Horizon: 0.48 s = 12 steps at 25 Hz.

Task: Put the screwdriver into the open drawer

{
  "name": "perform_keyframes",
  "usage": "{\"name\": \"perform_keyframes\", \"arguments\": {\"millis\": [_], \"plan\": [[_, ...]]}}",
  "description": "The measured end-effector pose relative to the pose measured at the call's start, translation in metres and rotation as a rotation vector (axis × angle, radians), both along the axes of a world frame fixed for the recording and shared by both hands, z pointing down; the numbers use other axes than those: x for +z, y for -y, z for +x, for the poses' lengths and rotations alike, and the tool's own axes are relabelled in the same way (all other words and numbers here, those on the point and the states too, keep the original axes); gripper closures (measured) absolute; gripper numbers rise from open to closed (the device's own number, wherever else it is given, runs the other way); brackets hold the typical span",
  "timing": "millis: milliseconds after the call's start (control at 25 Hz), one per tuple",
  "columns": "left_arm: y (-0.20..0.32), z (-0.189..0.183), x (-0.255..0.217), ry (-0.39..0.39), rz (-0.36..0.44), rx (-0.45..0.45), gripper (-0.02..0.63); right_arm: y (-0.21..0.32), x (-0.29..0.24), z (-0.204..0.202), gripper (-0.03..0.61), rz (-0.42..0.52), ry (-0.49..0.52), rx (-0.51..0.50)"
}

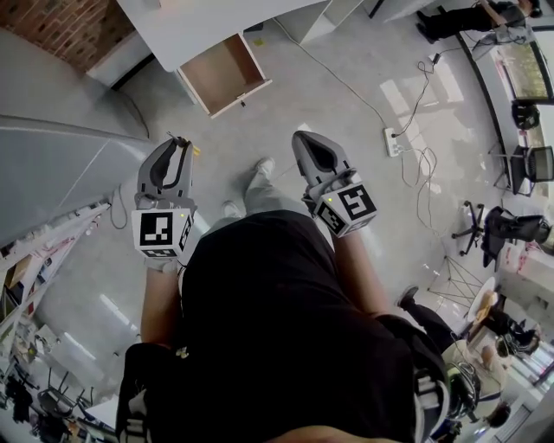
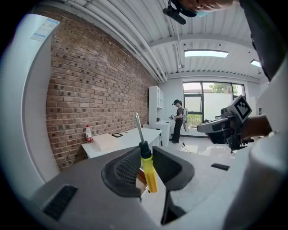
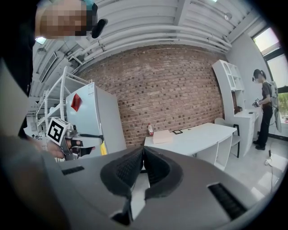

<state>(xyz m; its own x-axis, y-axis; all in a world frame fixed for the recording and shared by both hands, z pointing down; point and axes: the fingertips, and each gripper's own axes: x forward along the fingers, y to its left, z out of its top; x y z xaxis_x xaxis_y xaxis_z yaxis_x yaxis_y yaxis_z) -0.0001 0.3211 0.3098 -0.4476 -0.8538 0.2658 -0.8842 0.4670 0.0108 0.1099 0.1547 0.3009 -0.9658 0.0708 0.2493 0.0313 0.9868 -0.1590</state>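
between the jaws of our left gripper [image 2: 145, 153] sits the screwdriver [image 2: 150, 177]. the jaws squeeze its yellow handle tight, and the thin metal tip points up and away from us. our right gripper [image 3: 143, 155] holds nothing, and its jaws are pressed together with no gap we can see. we hold both grippers up in front of our tummy, side by side but apart, high over the floor [image 1: 363, 130].

the open drawer [image 1: 223, 73] is ahead of us and a bit to the left. it sticks out from under the white counter [image 1: 199, 26]. it looks bare inside, just a brown bottom. the screwdriver is not near it yet, and a wide bit of floor lies between.

so we think the pick-up part is done and the carry part is on now. the drop is not done yet.

next we need to walk or reach toward the drawer and bring the left gripper over its open top. it would help to go low, so the screwdriver is inside the drawer walls. then the jaws can open and let it go. if we let go too high or off to the side, it may bounce or hit the floor. the right gripper has no job here.
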Motion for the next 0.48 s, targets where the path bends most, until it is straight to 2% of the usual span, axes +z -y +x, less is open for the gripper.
{"name": "perform_keyframes", "arguments": {"millis": [480], "plan": [[0.117, -0.056, 0.012, -0.031, -0.068, 0.067, 0.528, 0.113, 0.006, -0.044, 0.568, -0.030, -0.029, 0.057]]}}
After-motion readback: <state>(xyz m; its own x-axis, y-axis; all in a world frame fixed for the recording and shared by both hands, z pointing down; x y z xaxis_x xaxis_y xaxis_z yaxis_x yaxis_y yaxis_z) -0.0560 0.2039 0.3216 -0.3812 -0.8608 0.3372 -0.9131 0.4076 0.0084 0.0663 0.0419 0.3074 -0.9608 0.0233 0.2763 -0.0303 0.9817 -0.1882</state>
